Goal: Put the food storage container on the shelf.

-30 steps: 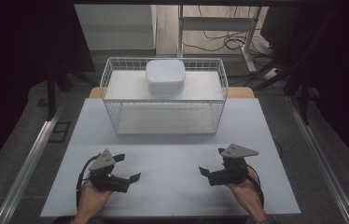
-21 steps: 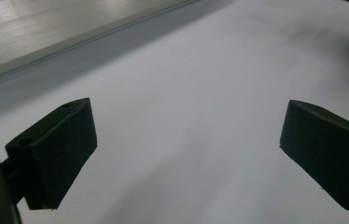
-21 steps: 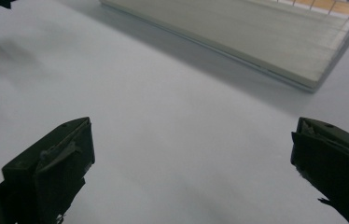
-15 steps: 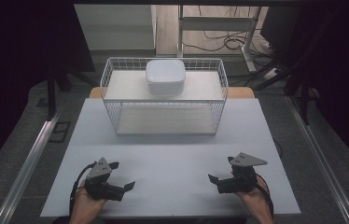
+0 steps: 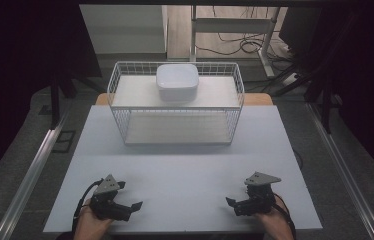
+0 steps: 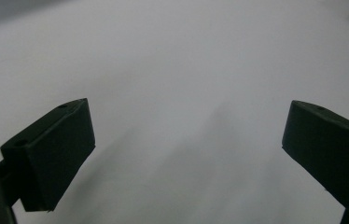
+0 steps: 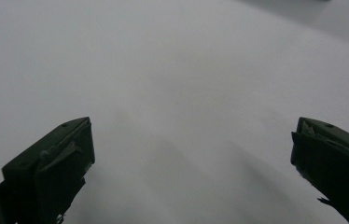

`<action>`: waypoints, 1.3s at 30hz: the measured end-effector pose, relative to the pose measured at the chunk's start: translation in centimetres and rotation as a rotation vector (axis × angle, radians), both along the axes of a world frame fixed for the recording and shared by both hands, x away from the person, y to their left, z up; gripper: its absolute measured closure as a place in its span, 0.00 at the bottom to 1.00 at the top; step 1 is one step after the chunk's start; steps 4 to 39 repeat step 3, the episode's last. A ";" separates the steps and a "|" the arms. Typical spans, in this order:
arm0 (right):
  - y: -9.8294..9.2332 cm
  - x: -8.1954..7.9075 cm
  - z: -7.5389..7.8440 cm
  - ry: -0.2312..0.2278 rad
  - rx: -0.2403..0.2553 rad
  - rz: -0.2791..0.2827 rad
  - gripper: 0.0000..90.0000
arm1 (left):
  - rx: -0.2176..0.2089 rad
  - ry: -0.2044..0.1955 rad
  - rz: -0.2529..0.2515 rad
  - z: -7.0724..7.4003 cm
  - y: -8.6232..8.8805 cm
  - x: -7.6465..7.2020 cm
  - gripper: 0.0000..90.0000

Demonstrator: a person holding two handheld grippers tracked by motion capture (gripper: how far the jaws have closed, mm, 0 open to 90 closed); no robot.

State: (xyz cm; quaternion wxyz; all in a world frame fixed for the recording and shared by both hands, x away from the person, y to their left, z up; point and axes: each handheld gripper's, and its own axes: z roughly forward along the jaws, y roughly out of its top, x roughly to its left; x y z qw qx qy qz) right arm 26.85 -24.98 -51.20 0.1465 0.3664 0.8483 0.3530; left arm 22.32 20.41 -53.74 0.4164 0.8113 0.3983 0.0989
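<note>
Near the front edge of the white tabletop [image 5: 185, 165] I hold the left tongs [image 5: 134, 206] and right tongs [image 5: 231, 202] released, empty. If I reach carelessly for the white rounded-square bowl [image 5: 177, 80] atop the white wire basket [image 5: 125, 125], well away, I might nudge it off.

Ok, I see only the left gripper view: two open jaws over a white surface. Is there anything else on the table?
Observer: Yes, a wire basket stands at the far end of the table, well apart from the left gripper.
Operator: Is anything in it?
Observer: A white bowl, at the middle of its far side.
Operator: And the right gripper?
Observer: The right gripper is at the table's near edge, open and holding nothing.
</note>
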 end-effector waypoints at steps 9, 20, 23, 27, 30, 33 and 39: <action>0.0 0.1 -0.1 -0.002 -0.016 -0.005 0.00 | 0.013 0.004 -0.002 -0.1 -0.1 0.1 0.02; 0.0 0.1 -0.1 -0.002 -0.016 -0.005 0.00 | 0.013 0.004 -0.002 -0.1 -0.1 0.1 0.02; 0.0 0.1 -0.1 -0.002 -0.016 -0.005 0.00 | 0.013 0.004 -0.002 -0.1 -0.1 0.1 0.02; 0.0 0.1 -0.1 -0.002 -0.016 -0.005 0.00 | 0.013 0.004 -0.002 -0.1 -0.1 0.1 0.02; 0.0 0.1 -0.1 -0.002 -0.016 -0.005 0.00 | 0.013 0.004 -0.002 -0.1 -0.1 0.1 0.02; 0.0 0.1 -0.1 -0.002 -0.016 -0.005 0.00 | 0.013 0.004 -0.002 -0.1 -0.1 0.1 0.02; 0.0 0.1 -0.1 -0.002 -0.016 -0.005 0.00 | 0.013 0.004 -0.002 -0.1 -0.1 0.1 0.02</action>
